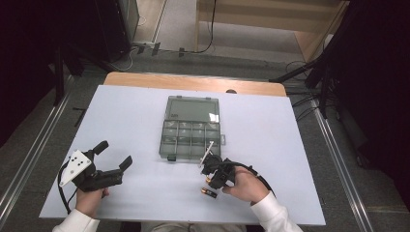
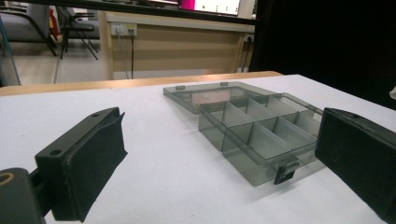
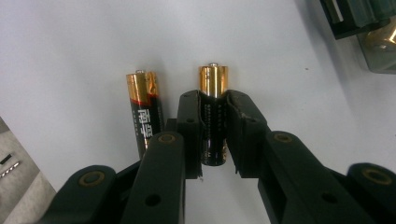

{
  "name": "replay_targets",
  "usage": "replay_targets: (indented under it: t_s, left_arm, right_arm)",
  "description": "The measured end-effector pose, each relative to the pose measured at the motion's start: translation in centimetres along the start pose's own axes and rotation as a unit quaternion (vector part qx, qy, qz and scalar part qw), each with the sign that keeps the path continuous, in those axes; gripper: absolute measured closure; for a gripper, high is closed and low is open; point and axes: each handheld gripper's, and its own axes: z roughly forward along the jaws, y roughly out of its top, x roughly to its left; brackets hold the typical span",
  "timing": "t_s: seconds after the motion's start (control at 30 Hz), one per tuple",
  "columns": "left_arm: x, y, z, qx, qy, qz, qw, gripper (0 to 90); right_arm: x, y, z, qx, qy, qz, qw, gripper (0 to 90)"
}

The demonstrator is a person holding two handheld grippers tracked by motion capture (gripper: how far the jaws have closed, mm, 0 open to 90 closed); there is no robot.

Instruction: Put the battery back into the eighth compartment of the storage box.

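Observation:
My right gripper point(image 3: 214, 100) is shut on a black and gold battery point(image 3: 214, 79) lying on the white table, with its gold end past the pads. A second battery point(image 3: 144, 112) lies parallel just to its left, untouched. In the high view the right gripper point(image 1: 211, 176) points down near the table's front, right of centre, and the loose battery point(image 1: 209, 192) lies beside it. A smoky clear compartment box point(image 1: 188, 155) stands at mid table with its lid folded back flat. My left gripper point(image 1: 115, 153) rests open at the front left, its jaws spread wide toward the box point(image 2: 243, 161) with nothing between them.
The white table top point(image 1: 145, 121) ends in a wooden strip point(image 1: 193, 83) at the back. A corner of the box point(image 3: 359, 18) reaches into the right gripper view at top right, with something gold behind its wall. Cables lie on the floor beyond the table.

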Motion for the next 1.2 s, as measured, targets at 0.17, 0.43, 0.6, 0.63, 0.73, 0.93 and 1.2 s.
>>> replay_targets:
  t_s: [0.17,0.43,0.6,0.63,0.73,0.93,1.2]
  left_arm:
    - [0.0,0.0,0.0,0.0,0.001,0.0,1.0,1.3]
    - [0.1,0.0,0.0,-0.002,0.001,-0.007,1.0,1.3]
    - [0.1,0.0,0.0,-0.002,0.001,-0.008,1.0,1.3]
    - [0.1,0.0,0.0,-0.002,0.0,-0.008,1.0,1.3]
    - [0.1,0.0,0.0,-0.001,0.0,-0.008,1.0,1.3]
    - [0.1,0.0,0.0,-0.001,0.002,-0.009,1.0,1.3]
    - [0.1,0.0,0.0,-0.001,0.001,-0.008,1.0,1.3]
  right_arm:
    - [-0.3,0.0,-0.6,-0.02,0.005,0.026,0.9994,78.0]
    - [-1.0,-0.2,-1.8,-0.075,0.026,0.064,0.9948,78.4]
    - [-1.1,-0.4,-2.1,-0.091,0.037,0.07,0.9927,78.4]
    - [-1.1,-0.4,-2.2,-0.093,0.038,0.07,0.9924,78.4]
    - [-1.2,-0.5,-2.5,-0.102,0.045,0.073,0.991,78.4]
    - [-1.7,-0.8,-3.1,-0.12,0.056,0.084,0.9876,78.4]
    - [-2.4,-1.2,-3.7,-0.147,0.07,0.103,0.9812,78.4]
